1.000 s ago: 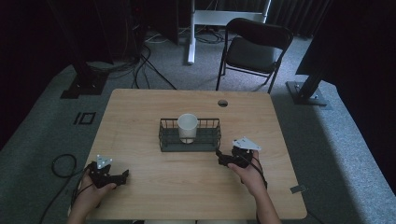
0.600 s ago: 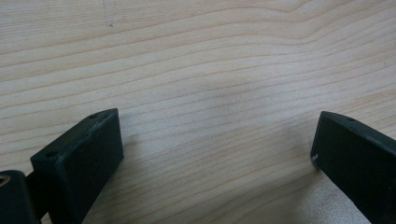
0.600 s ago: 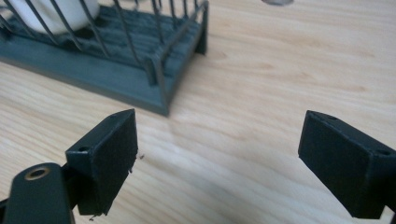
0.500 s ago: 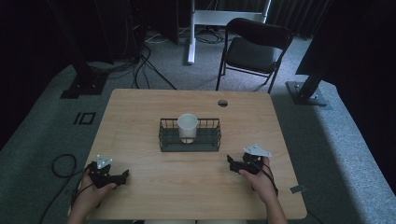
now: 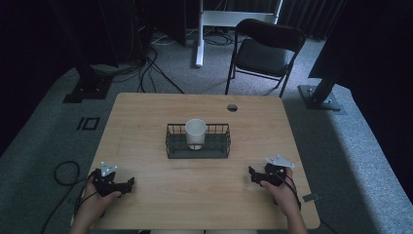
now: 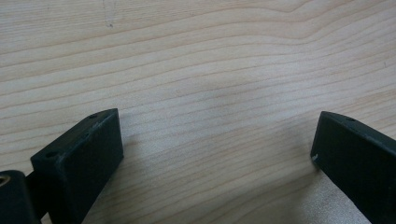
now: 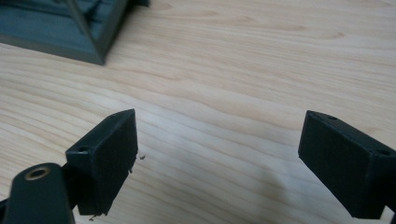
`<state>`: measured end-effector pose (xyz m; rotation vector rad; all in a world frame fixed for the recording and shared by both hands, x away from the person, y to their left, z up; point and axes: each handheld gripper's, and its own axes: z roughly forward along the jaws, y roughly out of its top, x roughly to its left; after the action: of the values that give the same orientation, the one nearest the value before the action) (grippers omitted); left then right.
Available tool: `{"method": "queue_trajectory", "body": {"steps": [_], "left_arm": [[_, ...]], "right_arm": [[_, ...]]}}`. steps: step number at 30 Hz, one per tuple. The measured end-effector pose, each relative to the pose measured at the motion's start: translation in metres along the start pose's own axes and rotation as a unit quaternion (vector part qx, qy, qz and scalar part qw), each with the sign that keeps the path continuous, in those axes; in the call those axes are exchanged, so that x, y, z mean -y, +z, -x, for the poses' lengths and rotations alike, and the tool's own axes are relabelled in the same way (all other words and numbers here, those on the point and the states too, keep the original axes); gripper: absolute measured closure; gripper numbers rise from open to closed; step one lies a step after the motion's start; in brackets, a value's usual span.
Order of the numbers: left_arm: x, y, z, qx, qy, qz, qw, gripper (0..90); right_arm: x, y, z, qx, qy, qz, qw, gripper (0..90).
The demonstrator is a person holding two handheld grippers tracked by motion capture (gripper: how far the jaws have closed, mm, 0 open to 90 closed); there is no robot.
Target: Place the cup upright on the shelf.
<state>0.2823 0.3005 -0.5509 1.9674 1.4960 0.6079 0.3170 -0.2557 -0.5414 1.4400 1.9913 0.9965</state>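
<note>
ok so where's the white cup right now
In the high view the white cup stands upright inside the dark wire basket at the middle of the wooden table, slightly left of the basket's centre, far from both grippers.

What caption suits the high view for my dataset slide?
White cup upright in a black wire basket mid-table, with open left tongs and right tongs resting near the front edge.

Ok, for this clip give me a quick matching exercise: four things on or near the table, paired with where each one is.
Things:
1. white cup
2. wire basket
3. left gripper
4. folding chair

Places:
A. on the floor beyond the table's far edge
B. table centre
C. standing inside the basket
D. near-left part of the table, open

Pairs: 1-C, 2-B, 3-D, 4-A
</note>
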Motion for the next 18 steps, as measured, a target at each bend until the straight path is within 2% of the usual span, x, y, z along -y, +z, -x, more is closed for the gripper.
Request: {"method": "queue_trajectory", "body": {"steps": [6, 8, 14, 18], "left_arm": [[0.000, 0.000, 0.000, 0.000, 0.000, 0.000, 1.0000, 2.6], [0.000, 0.000, 0.000, 0.000, 0.000, 0.000, 1.0000, 2.6], [0.000, 0.000, 0.000, 0.000, 0.000, 0.000, 1.0000, 2.6], [0.000, 0.000, 0.000, 0.000, 0.000, 0.000, 1.0000, 2.6]], "right_arm": [[0.005, -0.003, 0.010, 0.013, 0.008, -0.009, 0.9998, 11.7], [0.007, -0.005, 0.019, 0.019, 0.013, -0.015, 0.9996, 11.7], [0.012, -0.010, 0.031, 0.022, 0.022, -0.029, 0.9991, 11.7], [0.017, -0.010, 0.037, 0.019, 0.014, -0.043, 0.9988, 11.7]]}}
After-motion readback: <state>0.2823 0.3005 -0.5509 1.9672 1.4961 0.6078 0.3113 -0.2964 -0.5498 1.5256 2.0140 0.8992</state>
